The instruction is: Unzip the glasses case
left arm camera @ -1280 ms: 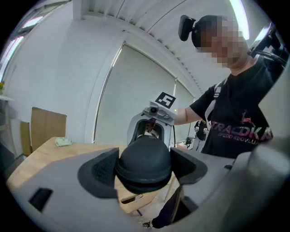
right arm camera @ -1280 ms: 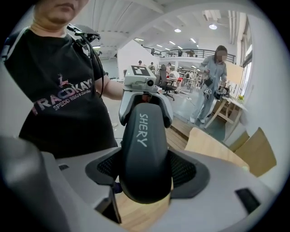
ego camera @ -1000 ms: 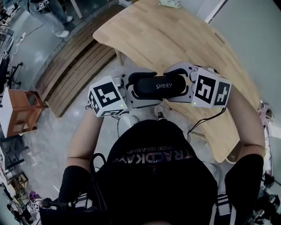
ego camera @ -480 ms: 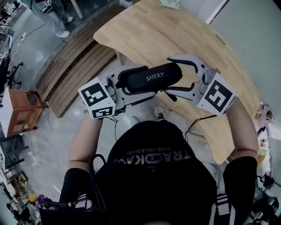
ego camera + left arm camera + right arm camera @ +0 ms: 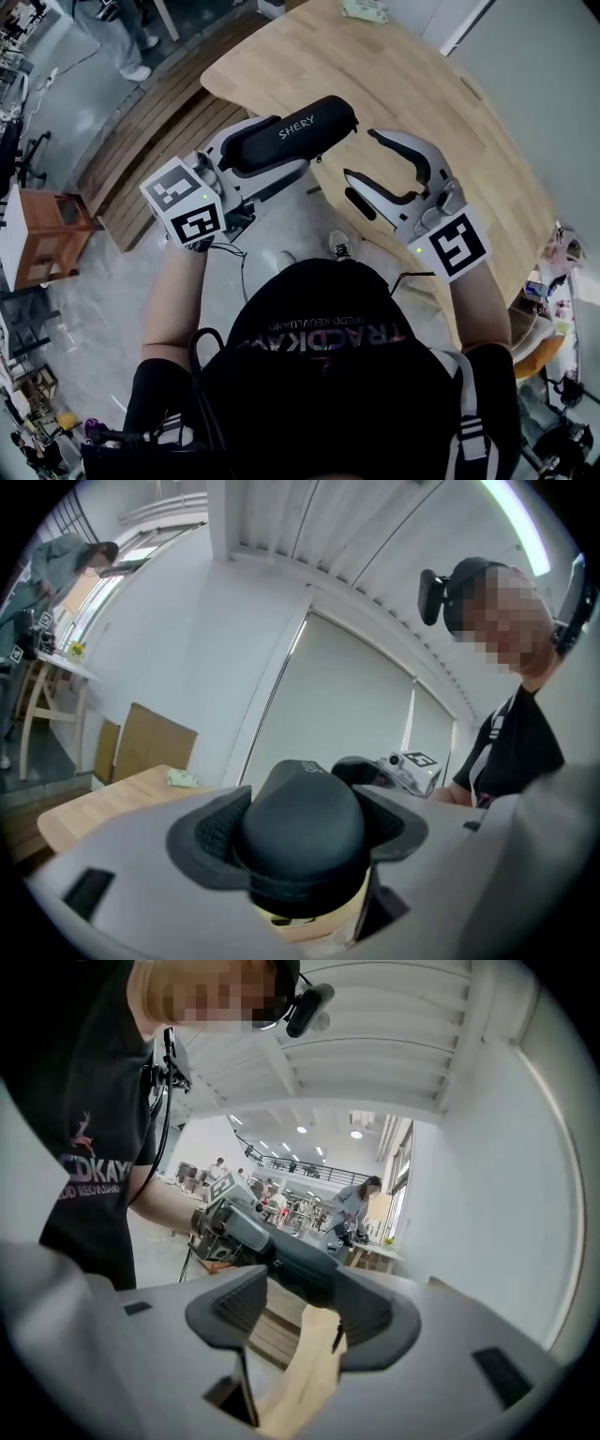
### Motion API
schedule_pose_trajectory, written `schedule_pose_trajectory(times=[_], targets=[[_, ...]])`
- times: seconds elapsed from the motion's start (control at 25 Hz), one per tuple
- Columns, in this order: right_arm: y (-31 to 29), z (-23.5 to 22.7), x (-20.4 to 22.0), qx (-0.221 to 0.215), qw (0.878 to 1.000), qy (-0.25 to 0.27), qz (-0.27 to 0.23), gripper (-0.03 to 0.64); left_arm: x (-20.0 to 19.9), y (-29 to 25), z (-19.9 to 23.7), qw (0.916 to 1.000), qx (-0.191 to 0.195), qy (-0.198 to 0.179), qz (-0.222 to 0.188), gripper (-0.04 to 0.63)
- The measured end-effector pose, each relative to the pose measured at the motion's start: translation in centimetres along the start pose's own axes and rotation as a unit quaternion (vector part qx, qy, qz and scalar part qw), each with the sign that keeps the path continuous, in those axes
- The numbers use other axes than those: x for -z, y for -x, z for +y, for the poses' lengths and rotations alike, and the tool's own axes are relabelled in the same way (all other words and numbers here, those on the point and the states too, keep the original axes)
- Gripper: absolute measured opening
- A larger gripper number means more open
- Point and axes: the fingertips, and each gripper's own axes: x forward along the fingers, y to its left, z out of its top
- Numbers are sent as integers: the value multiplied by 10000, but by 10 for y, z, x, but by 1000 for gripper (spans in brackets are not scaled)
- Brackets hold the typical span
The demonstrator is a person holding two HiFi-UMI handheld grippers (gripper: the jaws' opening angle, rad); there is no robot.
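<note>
The black glasses case [image 5: 298, 133], printed SHERY, is held in the air over the near edge of the wooden table [image 5: 412, 75]. My left gripper [image 5: 272, 150] is shut on its left half, and in the left gripper view the case's rounded end [image 5: 300, 827] fills the space between the pads. My right gripper [image 5: 362, 157] hangs to the right of the case and apart from it. Its jaws are closing with nothing between them. In the right gripper view the case [image 5: 295, 1262] lies beyond the gripper [image 5: 305, 1314], with the left gripper [image 5: 223, 1224] behind it.
A small pale object [image 5: 361, 7] lies at the table's far end. Slatted wooden decking [image 5: 155, 127] runs left of the table, with a brown stool [image 5: 42, 234] further left. A person [image 5: 112, 37] stands at the top left, and my own body fills the bottom.
The right gripper came off the case's right end and drew away to the right. The left gripper carried the case up and to the left, tilting its right end upward.
</note>
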Motion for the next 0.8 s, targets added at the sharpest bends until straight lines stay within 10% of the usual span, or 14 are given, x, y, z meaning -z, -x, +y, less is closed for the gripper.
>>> schedule_pose_trajectory(times=[0.2,0.8], targets=[[-2,18,49,266,9819,1062,1546,194,-5,-4,7,9991,-392,119,49,344],[-34,17,49,1603,9562,2169,1140,149,3,-12,18,9939,-682,858,-94,344]])
